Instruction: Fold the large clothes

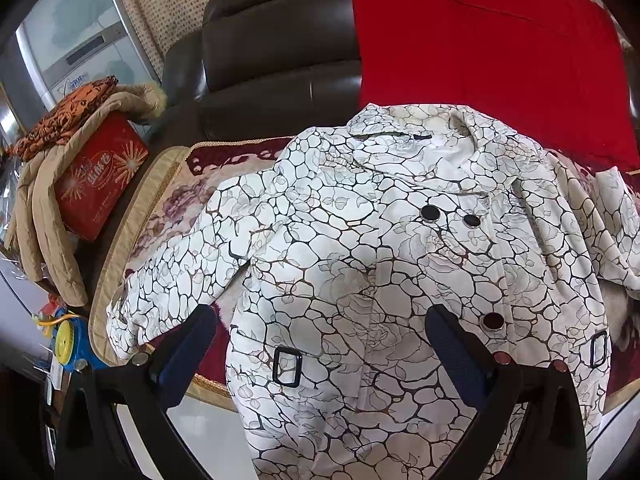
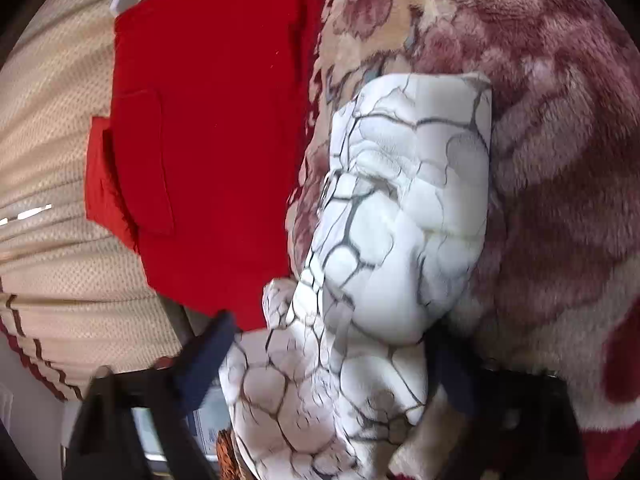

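A white coat [image 1: 360, 264] with a dark crackle print and black buttons lies front up on a floral plush blanket [image 1: 180, 196], collar away from me, sleeves spread. My left gripper [image 1: 320, 332] is open above the coat's waist, fingers apart and holding nothing. In the right wrist view, one white crackle-print sleeve [image 2: 400, 208] of the coat runs between the fingers of my right gripper [image 2: 332, 356]. The fingers stand wide apart on either side of the sleeve cloth, so it looks open; the view is blurred.
A red garment [image 1: 480, 40] lies behind the coat over a dark leather sofa [image 1: 272, 52], and shows in the right wrist view [image 2: 216, 140]. A red box [image 1: 100, 184] and a beige quilted jacket [image 1: 44, 216] sit at the left. A blue and yellow toy [image 1: 68, 340] lies lower left.
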### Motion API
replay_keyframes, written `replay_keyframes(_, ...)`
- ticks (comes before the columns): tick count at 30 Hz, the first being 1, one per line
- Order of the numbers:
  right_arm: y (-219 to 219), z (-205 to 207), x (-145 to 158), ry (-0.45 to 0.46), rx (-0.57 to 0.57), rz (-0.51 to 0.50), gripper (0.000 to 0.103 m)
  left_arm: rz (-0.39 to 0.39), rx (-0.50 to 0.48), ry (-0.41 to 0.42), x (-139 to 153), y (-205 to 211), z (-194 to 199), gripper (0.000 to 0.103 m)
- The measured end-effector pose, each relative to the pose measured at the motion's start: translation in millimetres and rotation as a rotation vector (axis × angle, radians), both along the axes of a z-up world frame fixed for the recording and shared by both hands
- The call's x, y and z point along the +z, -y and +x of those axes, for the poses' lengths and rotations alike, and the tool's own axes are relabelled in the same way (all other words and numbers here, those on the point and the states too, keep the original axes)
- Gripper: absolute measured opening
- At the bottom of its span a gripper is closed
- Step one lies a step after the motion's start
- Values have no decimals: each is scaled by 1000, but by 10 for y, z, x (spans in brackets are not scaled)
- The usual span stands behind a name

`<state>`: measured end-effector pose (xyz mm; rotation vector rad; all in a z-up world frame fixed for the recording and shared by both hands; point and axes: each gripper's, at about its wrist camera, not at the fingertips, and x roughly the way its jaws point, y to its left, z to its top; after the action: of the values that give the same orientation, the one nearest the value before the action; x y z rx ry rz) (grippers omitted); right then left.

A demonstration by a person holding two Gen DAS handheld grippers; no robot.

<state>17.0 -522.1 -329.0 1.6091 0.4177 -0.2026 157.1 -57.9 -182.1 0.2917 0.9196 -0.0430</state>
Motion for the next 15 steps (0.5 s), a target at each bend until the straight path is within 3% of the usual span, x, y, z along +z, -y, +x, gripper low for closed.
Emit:
replay_keyframes(1, 42, 60, 17, 3, 11, -17, 38, -4, 0, 3, 7, -27, -3, 103)
replay_keyframes(2, 77, 137, 26, -13, 32, -38, 27, -7, 1, 6, 15, -53, -6, 103)
replay_keyframes(4, 20, 207, 83, -53, 37, -82, 26, -14, 6, 11, 28, -108, -4, 103)
replay_keyframes(7, -198, 361, 487, -70, 81, -271, 24, -31, 26, 18, 51, -254, 6, 103)
replay_keyframes(10, -507, 543, 879, -21, 141, -415, 24, -48, 60, 23, 63, -450, 24, 103)
replay_keyframes(12, -869, 789, 1218, 39, 226, -525, 24, -61, 92, 27, 71, -612, 34, 103)
replay_keyframes(15, -1545, 1086, 1478, 98, 376, -664, 24, -80, 141, 37, 90, -864, 39, 103)
